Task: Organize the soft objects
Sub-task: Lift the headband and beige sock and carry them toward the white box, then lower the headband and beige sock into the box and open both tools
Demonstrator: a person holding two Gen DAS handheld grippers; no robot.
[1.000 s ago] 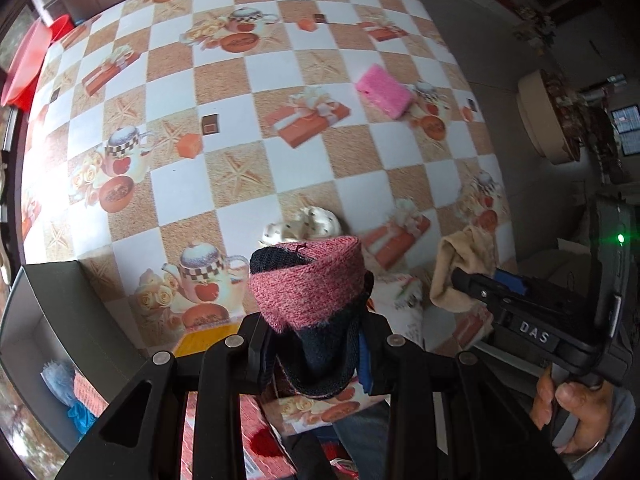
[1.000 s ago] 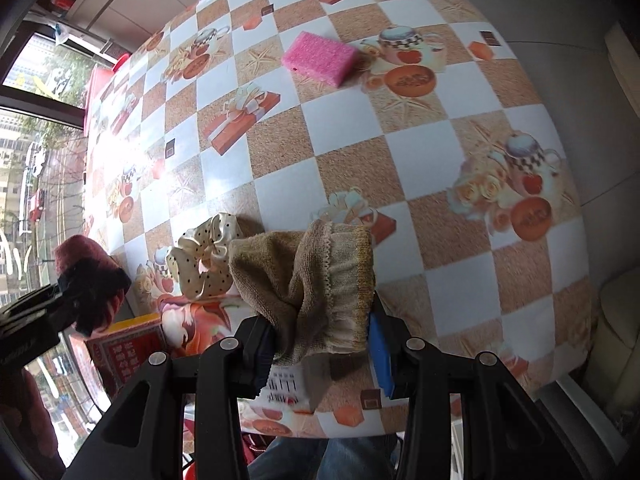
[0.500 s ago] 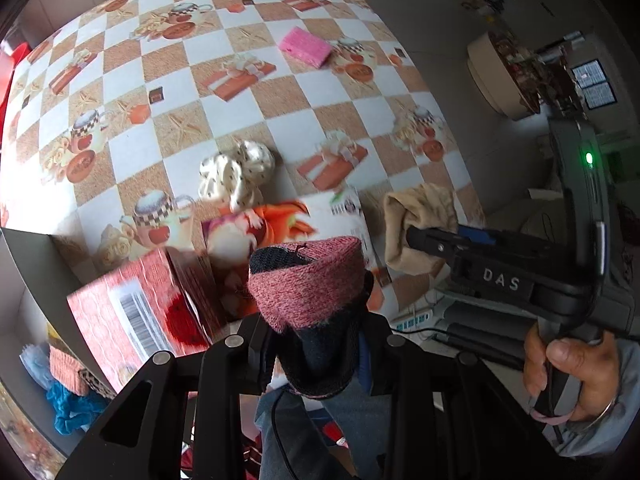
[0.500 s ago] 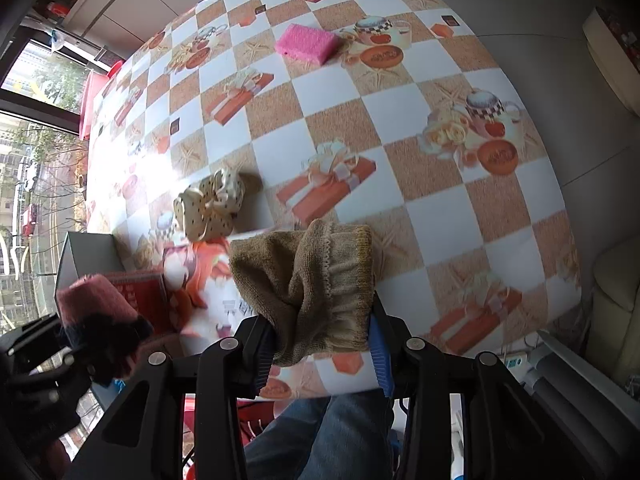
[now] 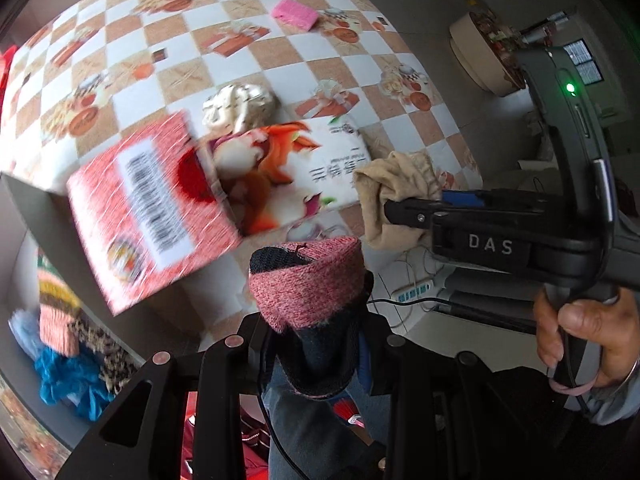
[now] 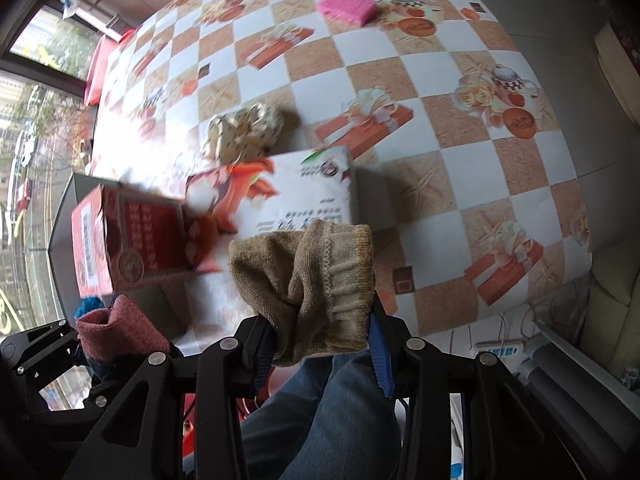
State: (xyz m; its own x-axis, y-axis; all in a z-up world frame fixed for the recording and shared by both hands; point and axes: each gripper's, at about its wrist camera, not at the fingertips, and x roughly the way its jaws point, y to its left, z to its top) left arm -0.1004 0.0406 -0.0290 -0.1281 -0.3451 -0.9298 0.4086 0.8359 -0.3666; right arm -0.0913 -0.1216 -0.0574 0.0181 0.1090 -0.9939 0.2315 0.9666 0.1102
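- Left wrist view: the left hand-held gripper (image 5: pixel 316 344) was clamped on a pink-and-dark knitted sock (image 5: pixel 308 276), coarse ribbed wool rolled into a blunt cuff, held in the air off the near edge of the worktop (image 5: pixel 132 60).
- To its right, the right hand-held gripper (image 5: pixel 400 210) pinched a beige terry sock (image 5: pixel 392 184), soft and crumpled.
- At lower left a grey bin (image 5: pixel 24 200) already held soft things: a striped knit piece (image 5: pixel 54 312), something blue and fluffy (image 5: pixel 68 380) and a leopard-print fabric (image 5: pixel 108 356). So part of the sorting looked done.
- A red printed carton (image 5: pixel 152 216), blurred, stood over the bin's edge.
- Right wrist view: the right hand-held gripper (image 6: pixel 320 340) gripped the beige terry sock (image 6: pixel 312 280), its ribbed cuff puckered with a yellowish band.
- Left on the checkered oilcloth were a cream dotted scrunchie (image 6: pixel 244 132), gathered and puffy, and a pink sponge (image 6: pixel 346 7), flat and rectangular. Judging from that, both socks and these two pieces remained to be put away.
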